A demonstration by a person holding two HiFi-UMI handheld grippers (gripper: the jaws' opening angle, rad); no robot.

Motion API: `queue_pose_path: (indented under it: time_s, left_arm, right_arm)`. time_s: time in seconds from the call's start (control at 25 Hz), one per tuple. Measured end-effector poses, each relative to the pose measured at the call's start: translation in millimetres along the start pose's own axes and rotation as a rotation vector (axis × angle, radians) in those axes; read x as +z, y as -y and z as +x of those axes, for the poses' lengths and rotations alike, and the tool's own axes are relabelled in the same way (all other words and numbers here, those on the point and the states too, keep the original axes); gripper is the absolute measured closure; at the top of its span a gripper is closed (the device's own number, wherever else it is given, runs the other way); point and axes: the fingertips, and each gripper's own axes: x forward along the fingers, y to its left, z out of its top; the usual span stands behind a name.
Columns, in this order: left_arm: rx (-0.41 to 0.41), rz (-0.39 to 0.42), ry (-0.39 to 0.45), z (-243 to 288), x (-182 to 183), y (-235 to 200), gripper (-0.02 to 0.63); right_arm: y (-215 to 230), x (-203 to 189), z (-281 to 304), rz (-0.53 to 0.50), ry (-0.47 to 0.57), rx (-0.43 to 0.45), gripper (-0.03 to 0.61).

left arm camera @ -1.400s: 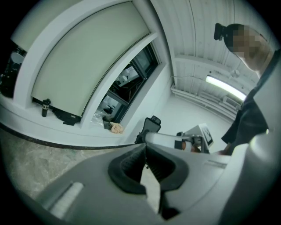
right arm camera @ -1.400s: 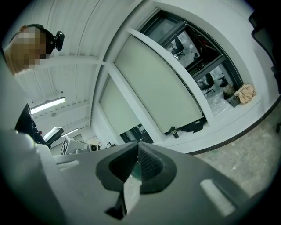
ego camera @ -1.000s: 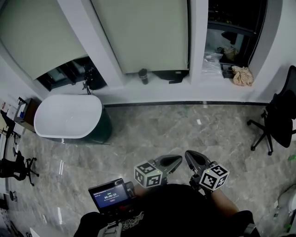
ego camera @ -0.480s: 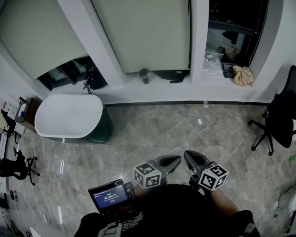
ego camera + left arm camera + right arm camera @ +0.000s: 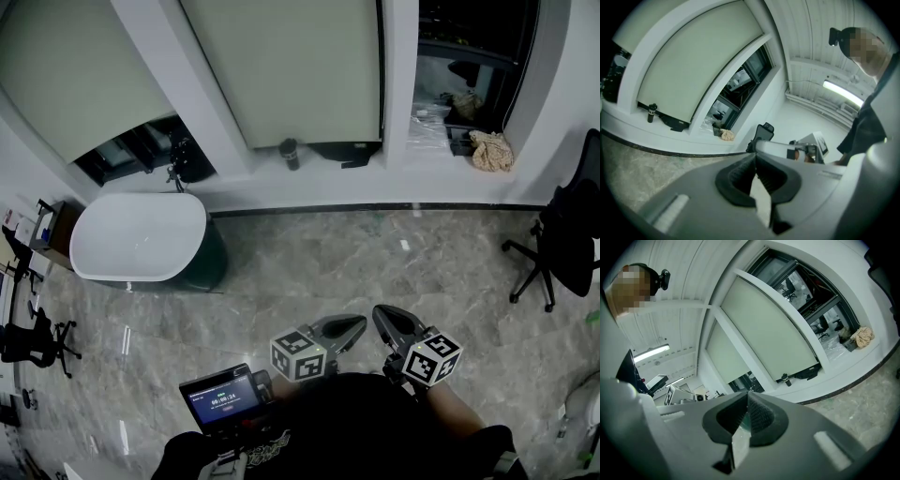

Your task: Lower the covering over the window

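A: Were the tongs holding anything?
B: No. The left tongs [image 5: 352, 327] and right tongs [image 5: 382, 319] were both closed and empty, well apart from the blind [image 5: 291, 66], which hung nearly to the windowsill [image 5: 319, 180].

Head view: bright, even indoor light with no hard shadows. The marble floor [image 5: 375, 272] carries pale streaks of glare along its left side. The uncovered window panes [image 5: 473, 56] read dark, near black; the roller blind [image 5: 300, 66] is flat and pale. Straight lines bow slightly toward the edges.

Both gripper views: heavy fisheye, black corners, window frames bent into arcs. The ceiling strip light [image 5: 843, 92] is blown out white in the left gripper view. A second bright strip [image 5: 650, 354] glares in the right gripper view. The bodies of the left tool [image 5: 755, 157] and right tool [image 5: 747, 397] sit close to the lens and are soft, out of focus.
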Motion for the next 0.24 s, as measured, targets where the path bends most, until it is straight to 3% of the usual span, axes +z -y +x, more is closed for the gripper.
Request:
queue_pose_path:
  time_s: [0.24]
  left_arm:
    - [-0.007,0.002,-0.009,4.8,-2.8,0.9,0.614]
  right_arm:
    - [4.7,-0.5,-2.3,0.003,0.006,-0.007,0.571]
